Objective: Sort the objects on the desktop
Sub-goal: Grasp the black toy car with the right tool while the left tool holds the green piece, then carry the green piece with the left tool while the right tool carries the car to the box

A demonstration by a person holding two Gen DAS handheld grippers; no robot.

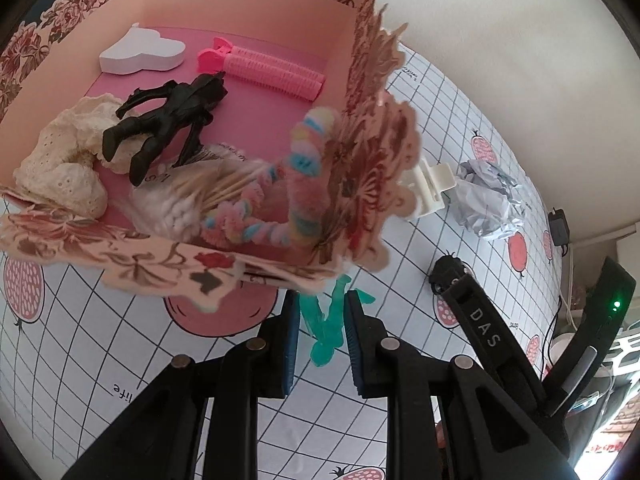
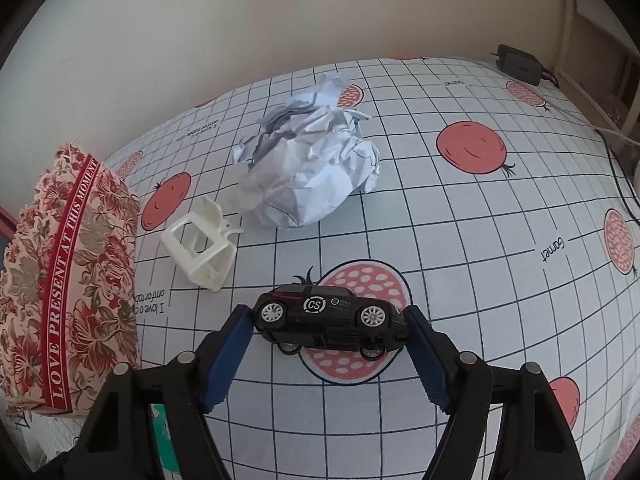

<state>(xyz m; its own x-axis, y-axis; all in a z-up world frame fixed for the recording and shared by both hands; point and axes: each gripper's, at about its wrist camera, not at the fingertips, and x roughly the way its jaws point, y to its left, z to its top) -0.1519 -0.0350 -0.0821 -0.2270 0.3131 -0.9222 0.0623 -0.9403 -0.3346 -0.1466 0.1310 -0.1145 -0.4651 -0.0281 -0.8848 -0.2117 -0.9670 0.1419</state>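
Nearest the left wrist cam: left gripper, blue pads pinching a teal translucent toy figure that hangs between them, just in front of the near wall of the floral paper box. Inside the box: black toy figure at centre, pink hair roller far right, white foam shape far left, cream lace cloth near left, bundle of cotton swabs and a pastel fuzzy band in the near right corner. Right gripper has its jaws spread wide around a black toy car lying on its side on the grid tablecloth; pads look to be at the car's front and rear ends, firm contact can't be told. Far left of the car sits a white plastic clip, w/ crumpled white paper behind it. Black charger at the far right edge.
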